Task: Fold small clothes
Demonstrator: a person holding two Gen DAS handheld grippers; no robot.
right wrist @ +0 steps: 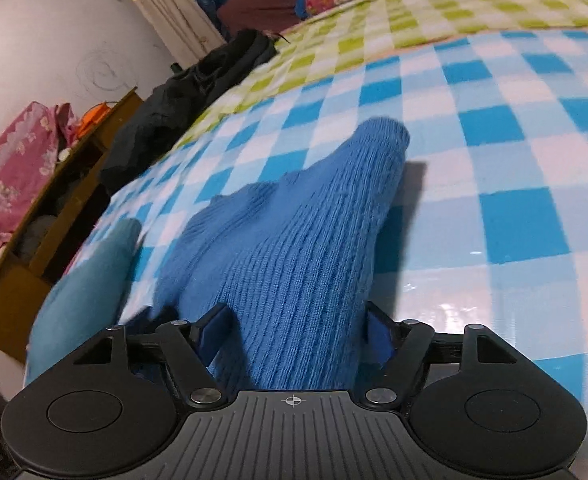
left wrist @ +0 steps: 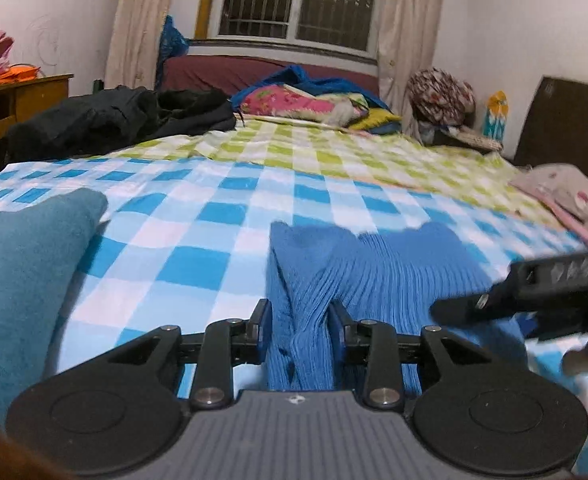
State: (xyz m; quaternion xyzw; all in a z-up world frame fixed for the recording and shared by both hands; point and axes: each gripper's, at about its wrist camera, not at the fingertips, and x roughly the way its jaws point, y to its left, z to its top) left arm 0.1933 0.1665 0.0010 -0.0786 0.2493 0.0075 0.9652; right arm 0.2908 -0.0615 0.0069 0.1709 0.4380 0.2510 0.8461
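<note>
A small blue ribbed knit garment [left wrist: 378, 276] lies on the blue-and-white checked sheet [left wrist: 197, 220] of a bed. My left gripper [left wrist: 300, 320] is shut on a bunched fold of it at its near edge. My right gripper [right wrist: 294, 320] is shut on another part of the blue knit [right wrist: 294, 248], which rises as a ridge away from the jaws. The right gripper also shows in the left wrist view [left wrist: 534, 292], blurred, at the garment's right side.
A teal folded cloth [left wrist: 21, 280] lies at the left on the sheet; it also shows in the right wrist view [right wrist: 85, 280]. Black clothes [left wrist: 117, 120], pink floral bedding [left wrist: 294, 104], a pillow [left wrist: 570, 196] and a wooden cabinet [left wrist: 17, 100] surround the bed.
</note>
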